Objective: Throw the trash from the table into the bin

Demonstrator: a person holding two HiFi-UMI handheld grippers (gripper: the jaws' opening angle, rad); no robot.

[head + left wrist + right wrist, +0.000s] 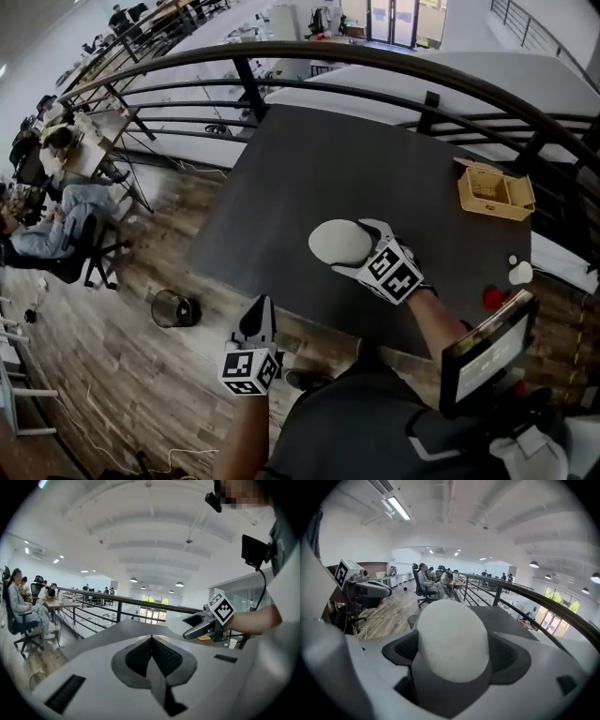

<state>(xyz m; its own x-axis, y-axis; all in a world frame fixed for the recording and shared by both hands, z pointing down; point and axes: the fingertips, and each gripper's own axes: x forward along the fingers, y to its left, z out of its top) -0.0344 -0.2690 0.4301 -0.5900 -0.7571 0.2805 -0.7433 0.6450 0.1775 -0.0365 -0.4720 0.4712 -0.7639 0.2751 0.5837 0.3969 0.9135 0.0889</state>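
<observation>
Grips a white rounded lump [452, 639] in the right gripper [354, 246] above the table [375, 169], left gripper [151, 641] pinched together, empty.

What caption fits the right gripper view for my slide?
The right gripper holds a white egg-shaped lump, with the wire bin on the floor beyond.
</observation>
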